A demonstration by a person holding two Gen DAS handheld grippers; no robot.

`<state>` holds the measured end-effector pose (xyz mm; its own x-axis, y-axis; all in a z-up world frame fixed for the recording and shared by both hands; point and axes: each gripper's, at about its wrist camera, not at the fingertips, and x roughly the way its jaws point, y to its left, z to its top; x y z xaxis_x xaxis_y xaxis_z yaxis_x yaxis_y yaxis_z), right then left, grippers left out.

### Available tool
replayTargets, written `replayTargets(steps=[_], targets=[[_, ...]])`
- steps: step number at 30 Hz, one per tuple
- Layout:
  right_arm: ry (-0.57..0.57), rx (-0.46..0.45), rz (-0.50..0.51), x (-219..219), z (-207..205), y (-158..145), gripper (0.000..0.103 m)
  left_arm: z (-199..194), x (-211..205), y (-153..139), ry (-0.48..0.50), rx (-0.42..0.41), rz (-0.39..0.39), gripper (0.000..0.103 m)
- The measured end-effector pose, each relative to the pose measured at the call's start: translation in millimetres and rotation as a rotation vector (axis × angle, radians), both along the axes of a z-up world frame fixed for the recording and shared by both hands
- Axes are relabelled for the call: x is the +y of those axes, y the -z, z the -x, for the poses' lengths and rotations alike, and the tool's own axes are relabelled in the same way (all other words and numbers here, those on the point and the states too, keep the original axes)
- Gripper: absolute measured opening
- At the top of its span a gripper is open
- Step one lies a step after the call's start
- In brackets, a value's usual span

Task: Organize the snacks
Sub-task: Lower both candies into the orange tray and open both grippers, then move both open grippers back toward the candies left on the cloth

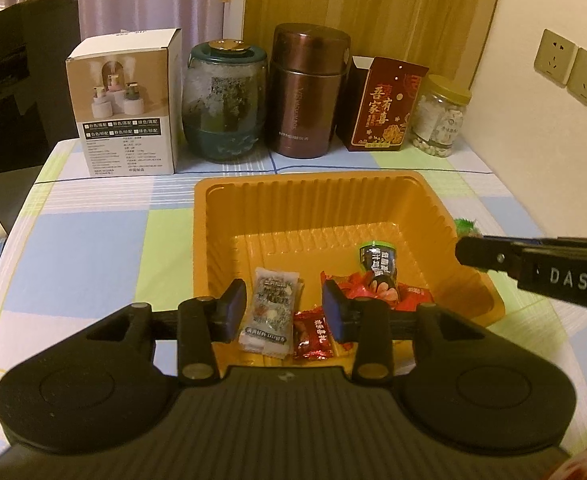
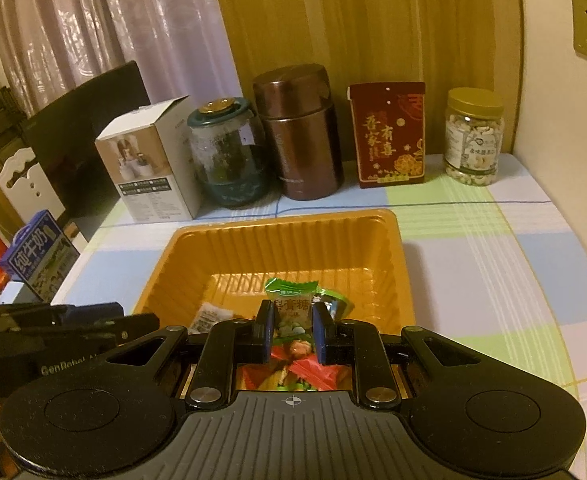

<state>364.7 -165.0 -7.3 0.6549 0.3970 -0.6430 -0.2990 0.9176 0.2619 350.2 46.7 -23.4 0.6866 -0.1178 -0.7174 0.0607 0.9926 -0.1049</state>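
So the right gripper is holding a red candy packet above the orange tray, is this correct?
Not quite: the packet is green, not red. The right wrist view shows the right gripper shut on the green candy packet above the orange tray.

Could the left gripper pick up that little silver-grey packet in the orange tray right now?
Probably yes. The left gripper is open with nothing in it, and the silver-grey packet lies flat on the orange tray floor right between its fingers. The red candy lies close beside it and might get caught too.
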Motion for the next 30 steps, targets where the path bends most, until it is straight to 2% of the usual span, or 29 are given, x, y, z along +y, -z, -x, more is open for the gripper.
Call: replayTargets(steps=[6,11,12,13,15,23,30], targets=[[0.006,0.007,-0.033,2,-4,3,0.021,3,4,1,-0.009,-0.003,0.006,0.04],[0.046,0.014,-0.096,-4,-8,5,0.023,9,6,3,-0.014,0.003,0.011,0.049],[0.052,0.013,-0.097,-6,-7,5,0.029,10,7,3,-0.016,0.004,0.015,0.05],[0.055,0.01,-0.099,-8,-6,5,0.04,12,7,4,-0.017,0.005,0.018,0.05],[0.066,0.008,-0.102,-12,-2,4,0.046,18,7,4,-0.021,0.006,0.024,0.05],[0.09,0.032,-0.086,-30,36,6,0.046,48,2,0,-0.036,0.009,0.038,0.052],[0.102,0.028,-0.082,-41,81,-3,0.046,86,-7,-11,-0.049,-0.008,0.021,0.054]])
